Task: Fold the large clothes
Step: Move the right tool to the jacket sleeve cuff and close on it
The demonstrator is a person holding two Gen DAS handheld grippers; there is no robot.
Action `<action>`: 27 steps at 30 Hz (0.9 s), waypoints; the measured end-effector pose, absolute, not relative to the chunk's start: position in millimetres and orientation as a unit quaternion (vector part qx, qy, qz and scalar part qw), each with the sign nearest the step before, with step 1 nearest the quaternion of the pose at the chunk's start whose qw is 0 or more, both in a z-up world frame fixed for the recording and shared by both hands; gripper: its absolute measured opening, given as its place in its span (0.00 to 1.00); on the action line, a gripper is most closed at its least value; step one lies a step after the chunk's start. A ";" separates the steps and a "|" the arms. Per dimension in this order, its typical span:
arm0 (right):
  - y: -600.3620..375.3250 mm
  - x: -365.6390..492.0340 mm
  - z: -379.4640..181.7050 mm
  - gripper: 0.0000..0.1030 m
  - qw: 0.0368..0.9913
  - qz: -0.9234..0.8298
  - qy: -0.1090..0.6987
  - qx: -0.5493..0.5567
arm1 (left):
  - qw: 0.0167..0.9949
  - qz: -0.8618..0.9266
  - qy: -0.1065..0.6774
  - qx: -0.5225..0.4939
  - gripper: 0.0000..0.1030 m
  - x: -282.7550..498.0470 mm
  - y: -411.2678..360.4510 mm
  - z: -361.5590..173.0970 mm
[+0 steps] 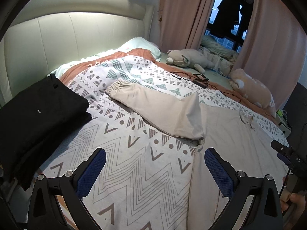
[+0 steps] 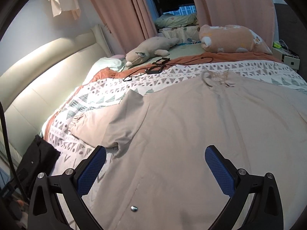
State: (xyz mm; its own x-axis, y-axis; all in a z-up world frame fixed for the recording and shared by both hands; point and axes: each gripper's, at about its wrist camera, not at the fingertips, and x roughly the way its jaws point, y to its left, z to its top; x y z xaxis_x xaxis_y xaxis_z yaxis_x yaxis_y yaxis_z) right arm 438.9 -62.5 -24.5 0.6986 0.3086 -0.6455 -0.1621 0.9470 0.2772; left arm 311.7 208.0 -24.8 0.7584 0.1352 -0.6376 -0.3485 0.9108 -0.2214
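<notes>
Beige jacket (image 2: 191,126) spread flat on bed, on patterned blanket (image 1: 122,153) w/ zigzags and triangles. Collar (image 2: 216,78) at far end, toward orange plush pillow (image 2: 230,38). One sleeve (image 1: 153,105) stretched out sideways across blanket, elastic cuff (image 1: 117,85) toward headboard (image 1: 57,38); fold of fabric bunched up at armpit. Small metal snap (image 2: 134,208) on jacket front, near hem.

Left claw (image 1: 155,169) spread wide, blue pads (image 1: 92,172) apart, nothing pinched; hovers over blanket at jacket's side edge, right pad over beige fabric, left pad over bare blanket. Right claw (image 2: 155,168) also spread wide, empty, above jacket's lower front; can't tell if touching fabric.

Folded black garment (image 1: 38,115) in pile at bed edge by headboard, well apart from jacket, just beyond sleeve cuff side. Grey plush toy (image 1: 188,60) lying at far side of bed, near black cable w/ adapter (image 1: 199,80) on blanket's orange border. Pink curtains (image 1: 178,13) behind, dark clothes hanging in window gap.
</notes>
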 end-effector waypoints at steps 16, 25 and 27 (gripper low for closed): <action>-34.6 547.3 -84.6 0.67 0.880 0.103 0.450 0.113 | 0.886 0.155 0.374 -0.226 0.70 446.5 308.3 -76.2; -37.4 590.3 -117.4 0.46 0.865 0.073 0.481 0.126 | 0.854 0.192 0.405 -0.266 0.68 516.8 359.6 -138.7; -37.5 593.8 -125.6 0.36 0.863 0.067 0.485 0.126 | 0.849 0.195 0.406 -0.278 0.68 528.3 366.8 -151.8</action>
